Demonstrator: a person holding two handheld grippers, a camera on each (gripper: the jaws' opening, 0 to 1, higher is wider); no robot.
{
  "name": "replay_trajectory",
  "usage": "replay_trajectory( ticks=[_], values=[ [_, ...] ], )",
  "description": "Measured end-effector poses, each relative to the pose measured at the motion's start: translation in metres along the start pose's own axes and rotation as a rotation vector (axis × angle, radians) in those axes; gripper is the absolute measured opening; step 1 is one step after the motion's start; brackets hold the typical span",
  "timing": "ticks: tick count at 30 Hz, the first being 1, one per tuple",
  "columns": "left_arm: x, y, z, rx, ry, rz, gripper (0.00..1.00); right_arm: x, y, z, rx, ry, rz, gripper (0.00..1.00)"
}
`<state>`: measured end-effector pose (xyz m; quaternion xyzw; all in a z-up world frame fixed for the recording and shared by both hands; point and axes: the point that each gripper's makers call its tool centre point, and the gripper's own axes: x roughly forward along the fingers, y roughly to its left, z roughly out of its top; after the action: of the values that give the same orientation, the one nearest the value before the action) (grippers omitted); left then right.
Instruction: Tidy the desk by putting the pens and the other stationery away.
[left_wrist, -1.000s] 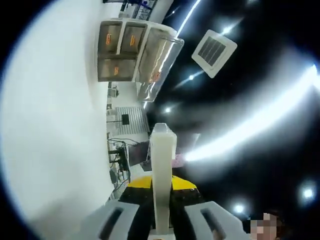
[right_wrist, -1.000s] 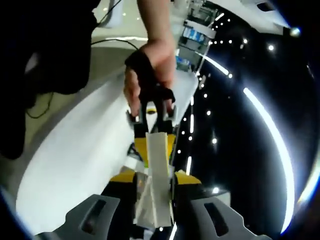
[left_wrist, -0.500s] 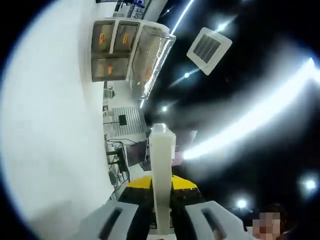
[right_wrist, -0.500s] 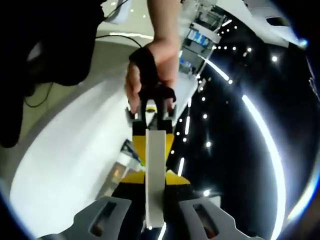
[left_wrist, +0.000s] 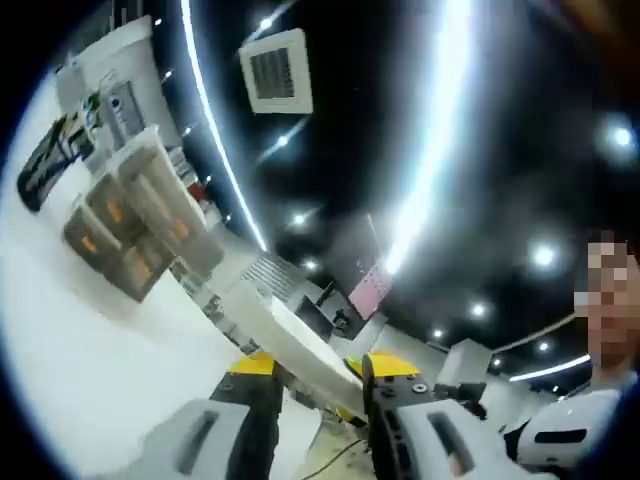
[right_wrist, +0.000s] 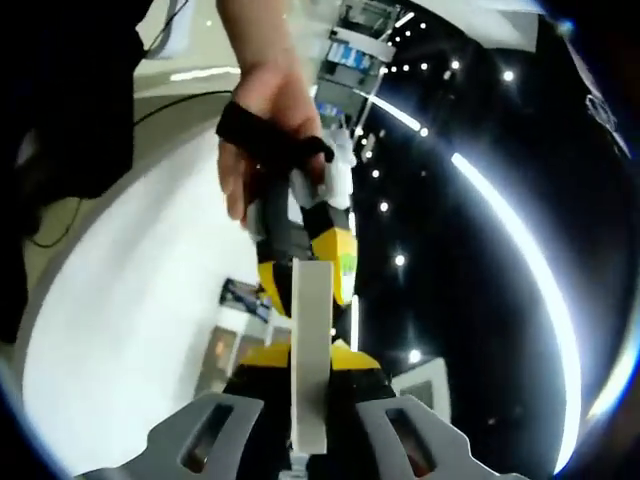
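On the white bench (left_wrist: 60, 340), a clear drawer organizer (left_wrist: 130, 225) stands near its far edge. The left claw (left_wrist: 305, 385) is clenched on a white strip (left_wrist: 290, 340). In the right gripper view, the right claw (right_wrist: 310, 400) is clenched on its end (right_wrist: 310, 350), below a hand (right_wrist: 265, 130).

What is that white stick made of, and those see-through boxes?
The white stick, clamped in the right hand-held gripper, looks like matte plastic: flat, even and dull, though it could be card. The boxes look like clear glossy plastic, since orange shows through their walls.
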<state>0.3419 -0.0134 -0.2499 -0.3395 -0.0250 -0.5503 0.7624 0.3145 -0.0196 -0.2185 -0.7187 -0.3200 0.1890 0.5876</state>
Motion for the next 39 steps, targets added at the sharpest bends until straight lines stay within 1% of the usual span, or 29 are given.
replay_trajectory(
  ticks=[1,2,3,4,6,8,11,13,15,16,17,20,22,23,24,25,27,30,33,37,39],
  values=[
    [-0.001,0.000,0.002,0.054,-0.001,0.013,0.44,0.000,-0.003,-0.002,0.008,0.006,-0.005,0.08],
    [-0.008,-0.004,0.031,0.172,-0.009,0.046,0.50,-0.001,-0.006,-0.005,0.014,0.019,-0.009,0.09],
    [-0.013,-0.008,0.053,0.243,-0.006,0.069,0.55,-0.002,-0.007,-0.007,0.016,0.026,-0.012,0.09],
    [-0.015,-0.010,0.057,0.303,0.004,0.092,0.60,-0.002,-0.008,-0.009,0.018,0.034,-0.015,0.09],
    [-0.020,-0.010,0.058,0.389,0.039,0.126,0.62,-0.004,-0.005,-0.019,0.057,0.045,-0.019,0.09],
    [-0.024,-0.011,0.057,0.442,0.060,0.143,0.63,-0.005,-0.013,-0.023,0.081,0.048,-0.027,0.09],
    [-0.033,-0.011,0.057,0.533,0.103,0.186,0.63,-0.006,-0.018,-0.028,0.116,0.059,-0.028,0.09],
    [-0.043,-0.010,0.057,0.599,0.132,0.222,0.64,-0.006,-0.017,-0.031,0.137,0.066,-0.030,0.09],
    [-0.052,-0.009,0.059,0.644,0.140,0.250,0.67,-0.005,-0.020,-0.037,0.153,0.075,-0.032,0.09],
    [-0.056,-0.011,0.057,0.655,0.148,0.250,0.68,-0.004,-0.028,-0.039,0.157,0.082,-0.032,0.09],
    [-0.060,-0.011,0.057,0.659,0.154,0.254,0.68,-0.003,-0.030,-0.040,0.159,0.087,-0.033,0.09],
    [-0.072,-0.009,0.058,0.669,0.163,0.274,0.68,-0.005,-0.027,-0.043,0.180,0.102,-0.030,0.09],
    [-0.083,-0.006,0.061,0.670,0.166,0.296,0.68,0.001,-0.035,-0.053,0.194,0.109,-0.030,0.09],
    [-0.089,-0.003,0.063,0.666,0.166,0.313,0.68,0.002,-0.036,-0.054,0.199,0.111,-0.029,0.09],
    [-0.095,-0.001,0.065,0.663,0.163,0.331,0.68,0.005,-0.042,-0.062,0.206,0.114,-0.029,0.09],
    [-0.102,0.002,0.068,0.659,0.160,0.352,0.69,0.007,-0.046,-0.065,0.208,0.115,-0.028,0.09],
    [-0.114,0.006,0.070,0.668,0.163,0.379,0.69,0.012,-0.050,-0.070,0.205,0.121,-0.022,0.09],
    [-0.132,0.013,0.072,0.675,0.172,0.436,0.71,0.021,-0.052,-0.080,0.229,0.140,-0.004,0.09],
    [-0.148,0.019,0.070,0.686,0.204,0.492,0.73,0.029,-0.054,-0.089,0.263,0.155,0.014,0.09],
    [-0.161,0.018,0.068,0.676,0.203,0.509,0.73,0.040,-0.056,-0.097,0.282,0.177,0.052,0.09],
    [-0.165,0.017,0.066,0.668,0.205,0.510,0.73,0.049,-0.055,-0.102,0.326,0.186,0.081,0.09]
  ],
)
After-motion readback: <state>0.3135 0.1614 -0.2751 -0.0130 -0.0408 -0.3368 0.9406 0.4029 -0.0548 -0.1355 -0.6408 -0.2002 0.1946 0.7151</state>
